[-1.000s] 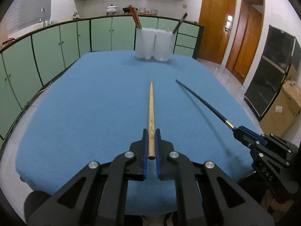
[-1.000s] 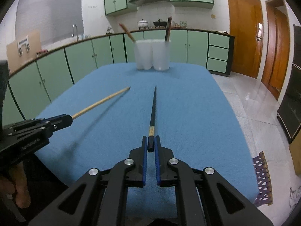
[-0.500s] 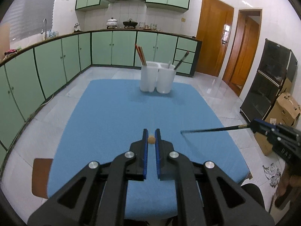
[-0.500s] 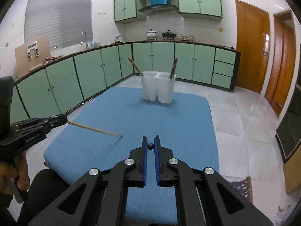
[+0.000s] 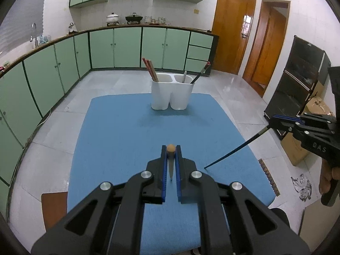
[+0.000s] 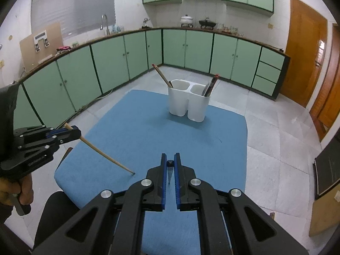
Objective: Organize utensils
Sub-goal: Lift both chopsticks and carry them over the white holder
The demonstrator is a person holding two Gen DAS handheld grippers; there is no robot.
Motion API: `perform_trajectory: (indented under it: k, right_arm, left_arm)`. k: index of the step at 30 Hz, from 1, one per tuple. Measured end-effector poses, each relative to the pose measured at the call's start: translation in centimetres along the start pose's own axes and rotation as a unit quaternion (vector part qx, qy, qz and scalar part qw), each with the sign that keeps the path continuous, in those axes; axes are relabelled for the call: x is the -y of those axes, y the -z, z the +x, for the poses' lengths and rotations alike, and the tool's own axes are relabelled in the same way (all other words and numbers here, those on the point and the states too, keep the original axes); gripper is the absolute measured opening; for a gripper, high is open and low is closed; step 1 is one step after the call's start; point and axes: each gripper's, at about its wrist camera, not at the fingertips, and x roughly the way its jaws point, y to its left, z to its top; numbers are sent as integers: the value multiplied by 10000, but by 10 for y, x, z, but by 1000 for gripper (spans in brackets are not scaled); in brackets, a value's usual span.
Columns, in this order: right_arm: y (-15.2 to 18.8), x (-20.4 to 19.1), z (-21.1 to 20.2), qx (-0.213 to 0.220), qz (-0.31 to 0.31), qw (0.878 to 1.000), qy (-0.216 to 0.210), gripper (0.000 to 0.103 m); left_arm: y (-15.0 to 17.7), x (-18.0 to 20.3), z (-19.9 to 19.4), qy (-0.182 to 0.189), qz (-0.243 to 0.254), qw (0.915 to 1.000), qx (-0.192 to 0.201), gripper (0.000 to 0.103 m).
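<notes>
Wooden chopstick (image 5: 171, 148) clamped in left claw (image 5: 171, 150); black chopstick (image 6: 170, 163) in right claw (image 6: 170, 161).

Both wrist views angled down, sharing white holder (image 5: 171, 94), blue table (image 6: 148, 131)

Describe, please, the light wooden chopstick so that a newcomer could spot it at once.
Start at the blue table and find the left gripper at its left edge. The light wooden chopstick is clamped there, slanting down to the cloth. The right gripper's chopstick is black.

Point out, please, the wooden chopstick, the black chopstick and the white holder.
wooden chopstick (image 6: 106, 155), right wrist view, mid-shaft.
black chopstick (image 5: 233, 150), left wrist view, mid-shaft.
white holder (image 5: 161, 97), left wrist view, left compartment's front wall.
</notes>
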Motion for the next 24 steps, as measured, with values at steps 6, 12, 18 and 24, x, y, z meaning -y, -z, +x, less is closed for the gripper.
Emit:
perform_trajectory:
  k: [6,12,18,24]
  right_arm:
    - [-18,2,13,-254,11,9997,-55,6]
    - [-32,9,12,-278,69,9995,-98,6]
    - [-61,17,4,-221,143,9996,-101,6]
    - [-112,26,-7,-72,185,9998,-31,6]
  left_arm:
    - [-8,-7,7,5,-15,9999,-134,6]
    - [-22,-13,3,115,-79,9999,-75,6]
    - [-59,-21,3,181,-106,9998,-34,6]
    - [-115,-20,5,151,26,9999,-33,6]
